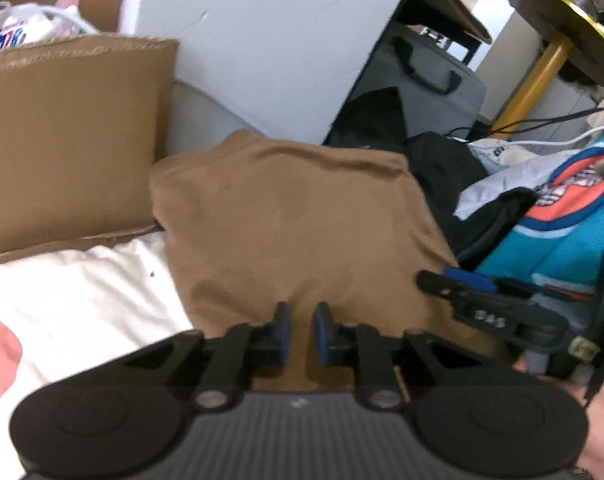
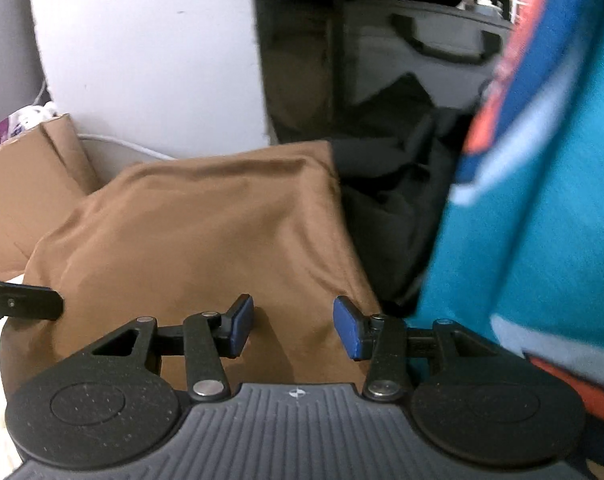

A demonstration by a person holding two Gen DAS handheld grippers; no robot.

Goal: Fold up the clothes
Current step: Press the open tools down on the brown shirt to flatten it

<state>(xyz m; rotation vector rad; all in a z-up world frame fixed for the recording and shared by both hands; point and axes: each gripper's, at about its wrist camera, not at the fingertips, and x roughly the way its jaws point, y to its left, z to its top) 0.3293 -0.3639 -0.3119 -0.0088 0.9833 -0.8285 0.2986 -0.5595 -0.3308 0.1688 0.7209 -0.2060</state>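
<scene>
The folded brown garment [image 1: 293, 216] fills the middle of the left wrist view, directly ahead of and beneath the left gripper [image 1: 300, 332], and it runs lengthwise from the lower centre of the frame up toward the grey-white wall panel [image 1: 261, 40]. The left gripper's jaws stand nearly together with only a slim gap, the brown cloth showing in it; blur leaves unclear whether the blue pads pinch a fold, though nothing is plainly raised between them.

In the right wrist view the same garment lies ahead of the right gripper [image 2: 293, 328], whose jaws stand about half apart over the cloth's near right edge, empty. Both grippers sit at the garment's near edge, the left toward its middle, the right by its lower right corner, so either can reach it.

The cloth looks soft, matte knit, bulging like a thick folded bundle with rounded corners. It rests on a white bed sheet [image 1: 81, 292]. At the right lies a teal jersey [image 1: 542, 248] with orange and blue print, smooth and slick-looking, and dark clothes [image 1: 450, 176] sit between the two. A tan cushion [image 1: 61, 132] lies upper left.
</scene>
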